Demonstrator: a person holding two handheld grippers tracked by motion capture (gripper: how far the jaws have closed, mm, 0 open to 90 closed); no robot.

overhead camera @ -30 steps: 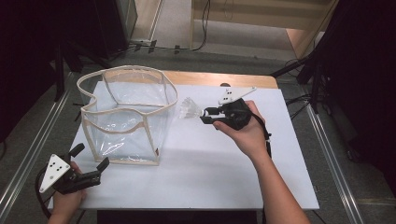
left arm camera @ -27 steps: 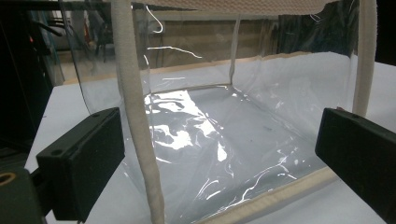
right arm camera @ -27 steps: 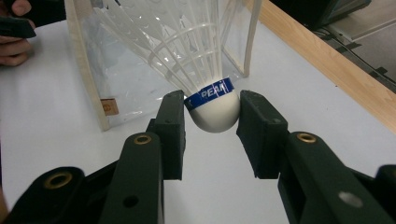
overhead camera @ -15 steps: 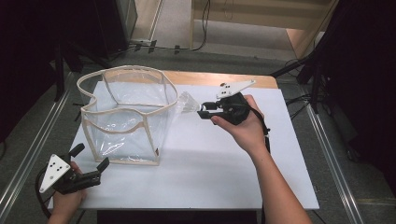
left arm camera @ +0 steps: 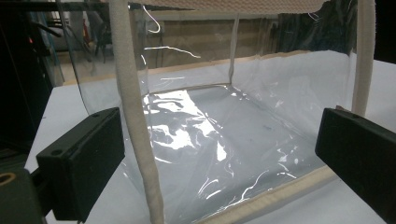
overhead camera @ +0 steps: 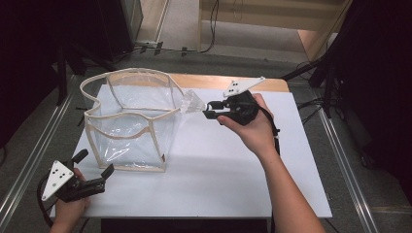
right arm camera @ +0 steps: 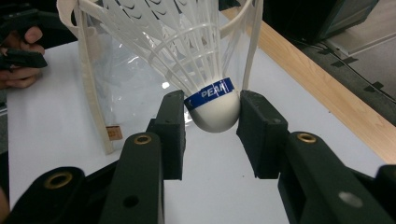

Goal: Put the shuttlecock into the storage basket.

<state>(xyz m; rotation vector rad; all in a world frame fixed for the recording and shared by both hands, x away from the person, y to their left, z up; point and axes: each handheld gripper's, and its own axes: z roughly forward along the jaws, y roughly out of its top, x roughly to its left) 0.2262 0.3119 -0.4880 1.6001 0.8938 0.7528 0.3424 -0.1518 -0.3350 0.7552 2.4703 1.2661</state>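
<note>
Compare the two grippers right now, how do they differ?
The right gripper is shut on the shuttlecock, raised beside the clear bag; the left gripper is open, holding nothing. The right is at the table's far side, the left at its near corner. Both are hand-held, with black jaws.

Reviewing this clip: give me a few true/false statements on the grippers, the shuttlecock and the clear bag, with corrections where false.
1. The right gripper grips a shuttlecock by its cork. True.
2. The shuttlecock lies inside the bag. False: it is held in the air beside the bag's rim.
3. The left gripper is open. True.
4. The left gripper holds the bag's strap. False: its jaws are apart, holding nothing, near the bag's front corner.
5. The bag lies flat. False: it stands upright, open on top.
</note>
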